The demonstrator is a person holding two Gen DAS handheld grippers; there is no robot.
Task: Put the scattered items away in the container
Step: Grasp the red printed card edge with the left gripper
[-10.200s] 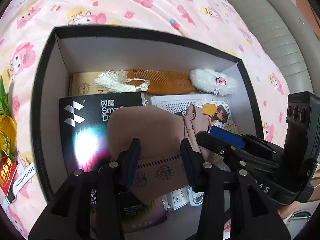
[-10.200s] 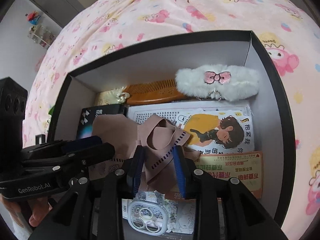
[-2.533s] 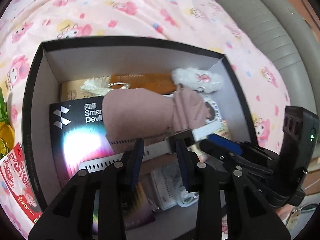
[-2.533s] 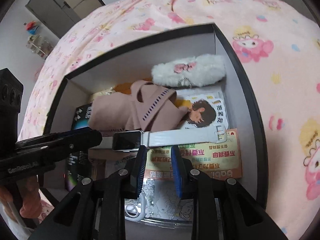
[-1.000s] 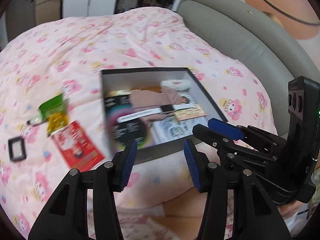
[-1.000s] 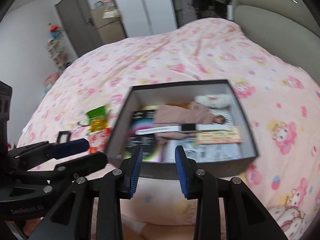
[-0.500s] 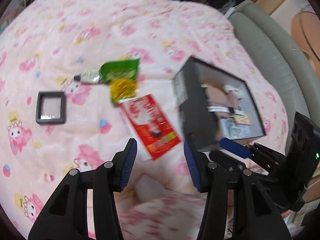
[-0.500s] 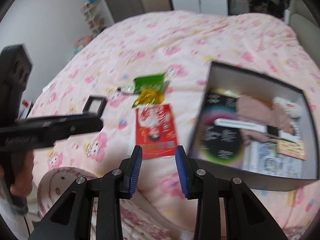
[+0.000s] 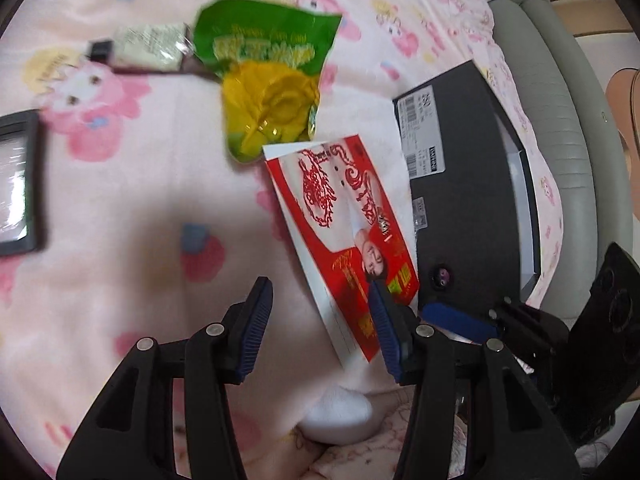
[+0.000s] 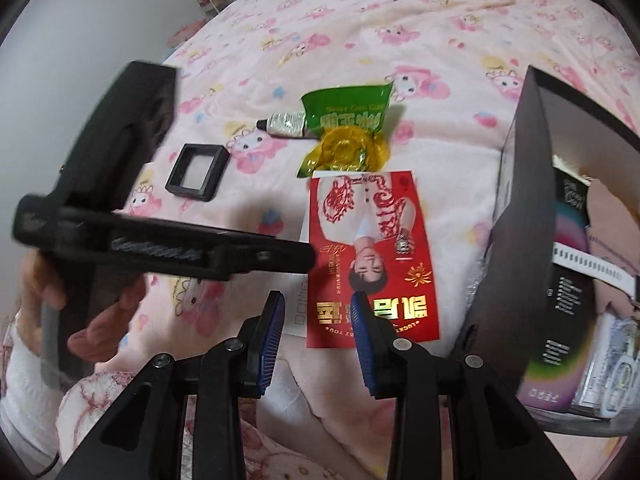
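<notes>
The flat red printed card (image 10: 370,256) lies on the pink cartoon-print bed (image 10: 320,28), long axis running 12 to 6, beside the black cardboard box (image 10: 520,208) at 3 o'clock. Both the left gripper (image 9: 320,326) and right gripper (image 10: 318,332) have fingers parted and seemingly empty, above the card's near end.

"Sweet Corn" on green snack bag (image 10: 347,111); "LUCKY YOU" on red card (image 10: 370,256)

- A card (image 10: 370,256) lies on the bedspread (image 10: 360,20), just left of the box (image 10: 532,216).
- A snack packet (image 10: 348,136) lies beyond the card's far end.
- A small tube (image 10: 286,124) lies left of the packet.
- A square frame (image 10: 197,172) lies farther left.
</notes>
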